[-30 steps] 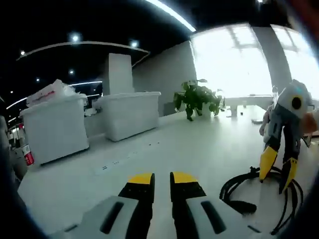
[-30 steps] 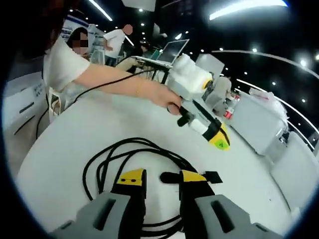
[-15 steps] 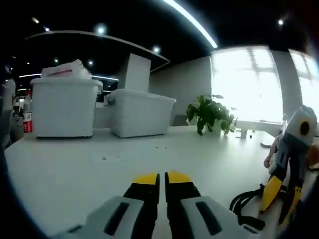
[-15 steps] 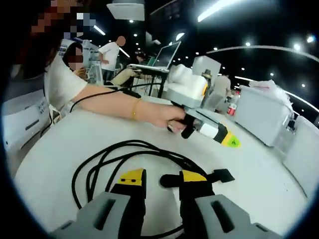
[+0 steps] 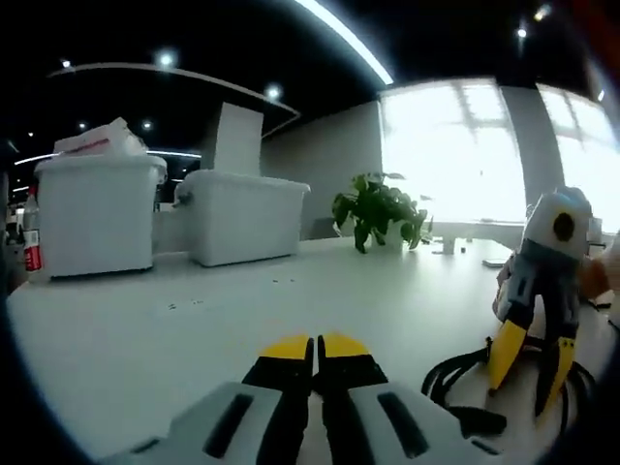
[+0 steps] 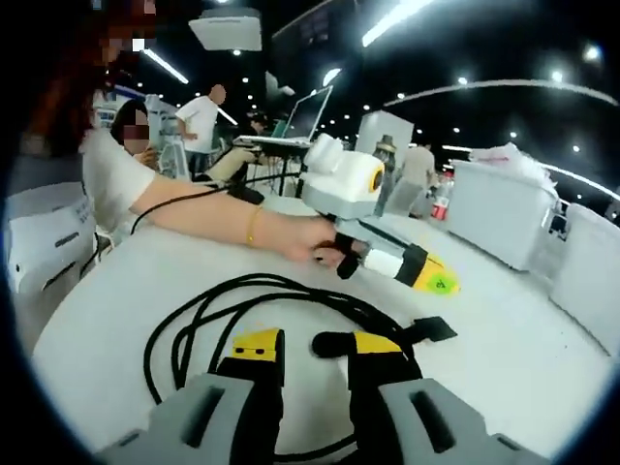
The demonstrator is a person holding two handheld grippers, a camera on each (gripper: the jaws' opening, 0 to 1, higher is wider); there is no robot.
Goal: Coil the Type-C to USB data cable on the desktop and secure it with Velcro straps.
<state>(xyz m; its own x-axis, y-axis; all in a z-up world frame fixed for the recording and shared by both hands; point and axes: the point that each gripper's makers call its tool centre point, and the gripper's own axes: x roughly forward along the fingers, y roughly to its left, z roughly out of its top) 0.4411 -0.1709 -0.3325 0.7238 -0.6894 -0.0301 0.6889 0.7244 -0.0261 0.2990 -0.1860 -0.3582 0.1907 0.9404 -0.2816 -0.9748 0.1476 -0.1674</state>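
Since a second ago the left gripper (image 5: 317,341) has swung level, jaws together and empty; right gripper (image 6: 317,341), parted, straddles the cable (image 6: 291,291) at six o'clock; next, pinch the loops before wrapping the Velcro strap (image 6: 426,330).

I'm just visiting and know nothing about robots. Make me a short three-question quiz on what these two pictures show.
1. True or false: the left gripper is open wide.
2. Which lies on the table by the right gripper? A) a coiled black cable B) a red cup C) a book
3. Fill in: behind the two white bins by the window stands a green ____.

Key: 1 false, its tips meet. 2 A. 3 plant.
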